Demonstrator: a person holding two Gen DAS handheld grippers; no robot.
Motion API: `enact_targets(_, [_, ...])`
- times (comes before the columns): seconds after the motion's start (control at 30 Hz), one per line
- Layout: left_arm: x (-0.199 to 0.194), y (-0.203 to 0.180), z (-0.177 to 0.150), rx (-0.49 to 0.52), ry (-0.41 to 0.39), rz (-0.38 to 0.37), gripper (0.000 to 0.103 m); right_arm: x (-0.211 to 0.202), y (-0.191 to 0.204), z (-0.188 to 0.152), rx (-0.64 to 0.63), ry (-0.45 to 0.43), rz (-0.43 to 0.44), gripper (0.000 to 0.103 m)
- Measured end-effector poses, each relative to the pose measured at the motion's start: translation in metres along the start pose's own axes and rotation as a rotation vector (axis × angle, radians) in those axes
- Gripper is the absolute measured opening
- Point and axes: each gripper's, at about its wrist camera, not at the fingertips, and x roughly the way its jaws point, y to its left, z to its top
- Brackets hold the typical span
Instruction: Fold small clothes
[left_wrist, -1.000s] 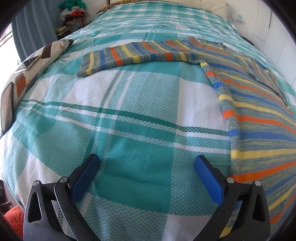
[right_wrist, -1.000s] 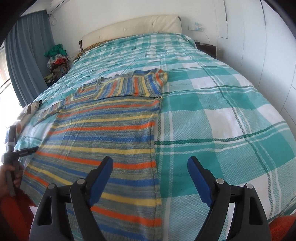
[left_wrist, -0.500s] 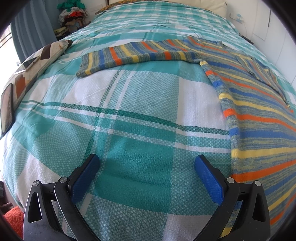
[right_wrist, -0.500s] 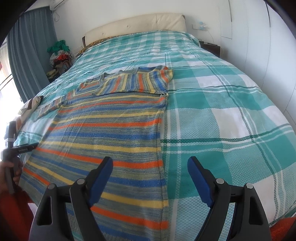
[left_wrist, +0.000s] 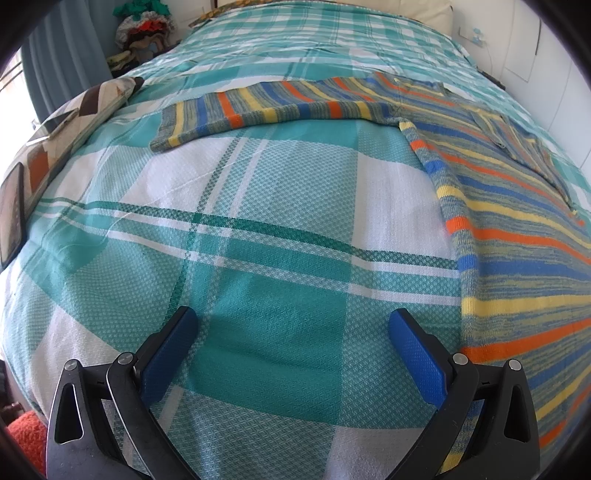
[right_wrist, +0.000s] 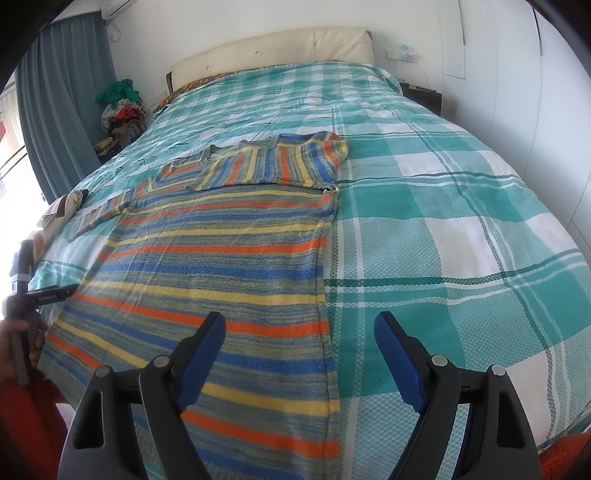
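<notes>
Your striped sweater (right_wrist: 221, 273) lies flat on the bed (right_wrist: 461, 229), its right sleeve folded across the chest and its left sleeve (left_wrist: 258, 107) stretched out sideways. Your left gripper (left_wrist: 293, 334) hovers over bare bedspread beside the sweater's edge, jaws spread and empty. Your right gripper (right_wrist: 300, 334) hovers over the sweater's right hem edge, jaws spread too.
</notes>
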Motion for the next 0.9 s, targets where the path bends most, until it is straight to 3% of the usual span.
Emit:
enact_targets(0.53, [0.0011, 0.0033, 0.0028, 0.014, 0.029, -0.028, 0.103, 0.0001, 0.0070, 0.0018, -0.017, 0.002, 0.012, 0.082])
enact_targets(0.9, [0.0003, 0.0002, -0.0005, 0.043, 0.020, -0.008, 0.103, 0.0017, 0.0102, 0.0046, -0.024, 0.000, 0.024, 0.082])
